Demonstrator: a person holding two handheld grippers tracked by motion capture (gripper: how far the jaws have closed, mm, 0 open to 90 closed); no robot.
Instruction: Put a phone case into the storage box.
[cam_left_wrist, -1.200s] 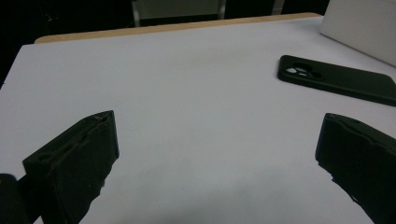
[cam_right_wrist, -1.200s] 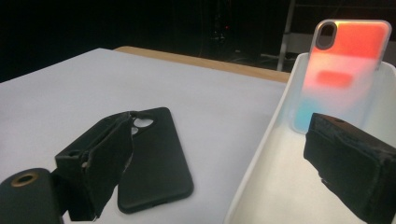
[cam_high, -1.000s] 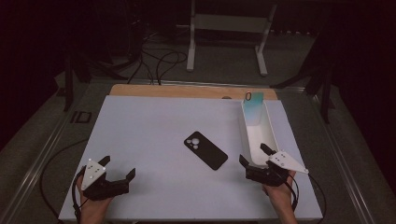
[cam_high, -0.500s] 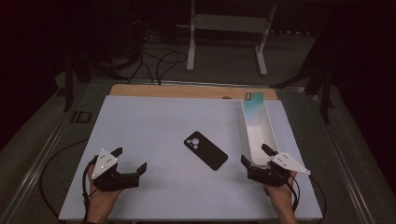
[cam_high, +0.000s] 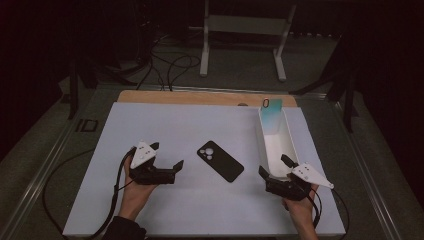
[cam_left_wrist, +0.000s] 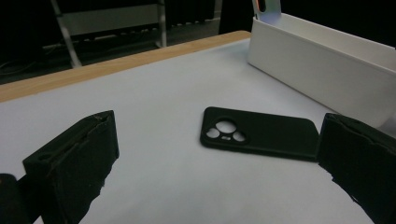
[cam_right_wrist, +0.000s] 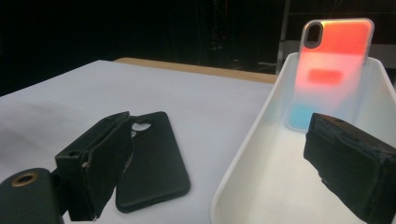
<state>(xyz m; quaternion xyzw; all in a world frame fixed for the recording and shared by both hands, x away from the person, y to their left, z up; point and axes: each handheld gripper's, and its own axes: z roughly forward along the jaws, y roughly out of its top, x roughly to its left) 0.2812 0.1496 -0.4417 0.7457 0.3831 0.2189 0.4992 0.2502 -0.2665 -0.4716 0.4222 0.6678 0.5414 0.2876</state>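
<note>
The black phone case (cam_high: 220, 160) lies flat on the white mat (cam_high: 165, 125), camera cut-out up, between the two grippers and touching neither; the left gripper (cam_high: 167, 162) hangs just beside its left edge, jaws spread wide and empty; the right gripper (cam_high: 274, 167) sits at the near end of the white tray (cam_high: 287, 142), jaws likewise wide and holding nothing. To lift the case cleanly, I judge the left jaws should drop low and straddle one long edge; a shallow bite could slide the thin case along the mat. An iridescent phone case (cam_right_wrist: 329, 65) leans upright against the tray's far wall.
</note>
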